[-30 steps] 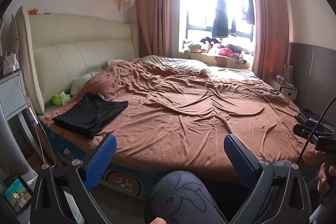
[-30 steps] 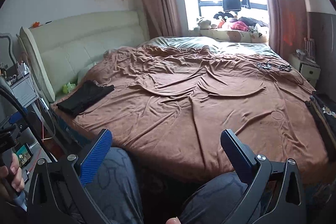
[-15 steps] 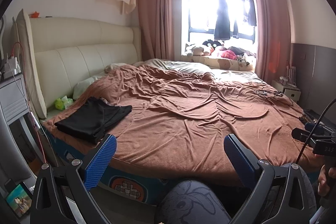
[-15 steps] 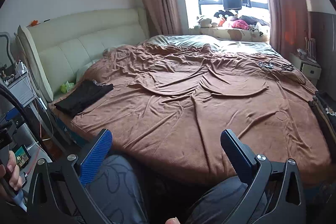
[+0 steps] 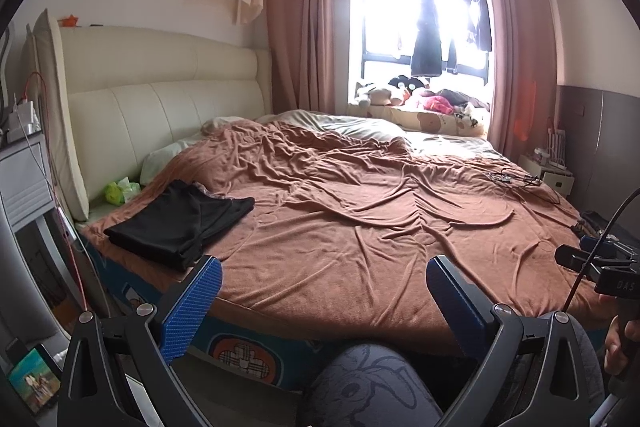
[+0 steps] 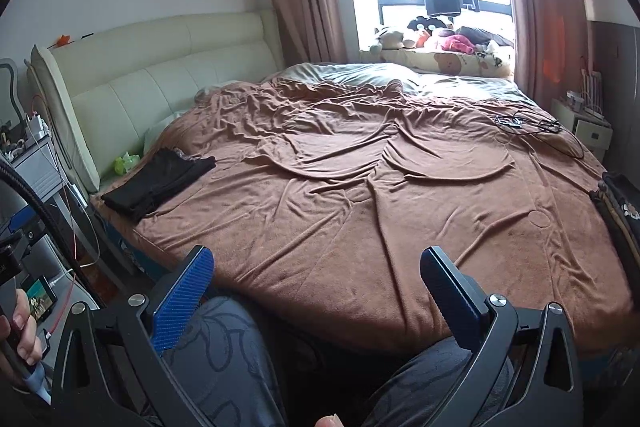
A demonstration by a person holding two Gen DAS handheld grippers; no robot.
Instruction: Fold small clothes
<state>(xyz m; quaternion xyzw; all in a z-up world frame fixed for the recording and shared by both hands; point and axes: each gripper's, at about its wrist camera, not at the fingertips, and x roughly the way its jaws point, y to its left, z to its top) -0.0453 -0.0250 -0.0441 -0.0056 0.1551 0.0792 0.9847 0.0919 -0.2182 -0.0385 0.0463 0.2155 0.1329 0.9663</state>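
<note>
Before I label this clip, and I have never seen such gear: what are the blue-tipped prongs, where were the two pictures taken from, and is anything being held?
No robot here: a person holds a two-finger gripper in each hand, each carrying a fisheye camera looking along its fingers. One picture is from the left gripper, the other from the right gripper. Both stand open and hold nothing. Ahead is a bed under a wrinkled brown blanket. Folded black clothing lies near its left corner, cables far right. The person's patterned trouser knees show below.
</note>
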